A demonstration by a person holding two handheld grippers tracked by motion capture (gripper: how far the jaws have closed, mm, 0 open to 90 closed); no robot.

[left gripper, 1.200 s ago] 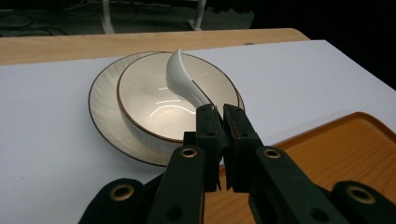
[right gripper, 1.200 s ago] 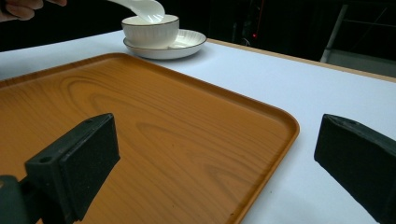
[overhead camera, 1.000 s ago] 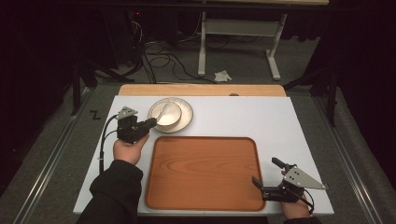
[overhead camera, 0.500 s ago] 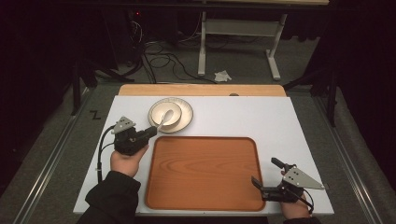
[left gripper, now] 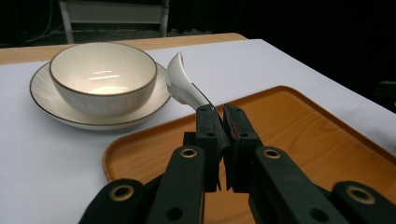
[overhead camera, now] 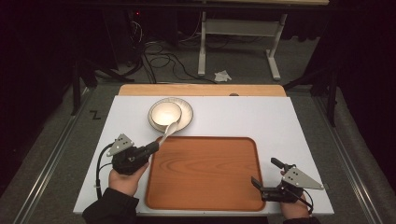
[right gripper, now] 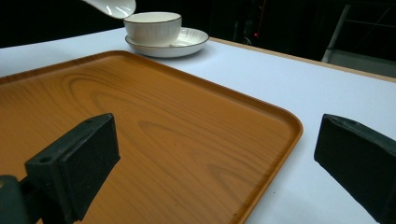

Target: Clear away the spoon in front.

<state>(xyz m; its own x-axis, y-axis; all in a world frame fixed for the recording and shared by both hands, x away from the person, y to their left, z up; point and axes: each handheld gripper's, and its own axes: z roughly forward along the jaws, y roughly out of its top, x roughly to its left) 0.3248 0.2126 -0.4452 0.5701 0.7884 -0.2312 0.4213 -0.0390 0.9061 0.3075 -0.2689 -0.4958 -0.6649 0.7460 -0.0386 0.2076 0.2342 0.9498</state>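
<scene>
A white ceramic spoon [overhead camera: 168,130] [left gripper: 183,86] [right gripper: 111,6] hangs in the air, its handle pinched in my left gripper [overhead camera: 153,147] [left gripper: 222,114], which is shut on it. The spoon's scoop end reaches toward a white bowl [overhead camera: 165,115] [left gripper: 102,74] [right gripper: 152,26] that sits on a white plate [overhead camera: 187,113] [left gripper: 49,107] [right gripper: 192,39]. The left gripper is over the table just off the far left corner of an orange wooden tray [overhead camera: 205,170] [left gripper: 299,126] [right gripper: 154,135]. My right gripper [overhead camera: 269,173] [right gripper: 219,163] stands open at the tray's near right corner with nothing between its jaws.
The white table top [overhead camera: 261,116] ends in a wooden strip [overhead camera: 201,89] at the far edge. Beyond it are a desk frame [overhead camera: 238,42] and cables [overhead camera: 163,56] on the dark floor.
My left gripper has pulled back toward the person and down the left side, drawing the spoon out of the bowl. The right gripper has stayed put.
</scene>
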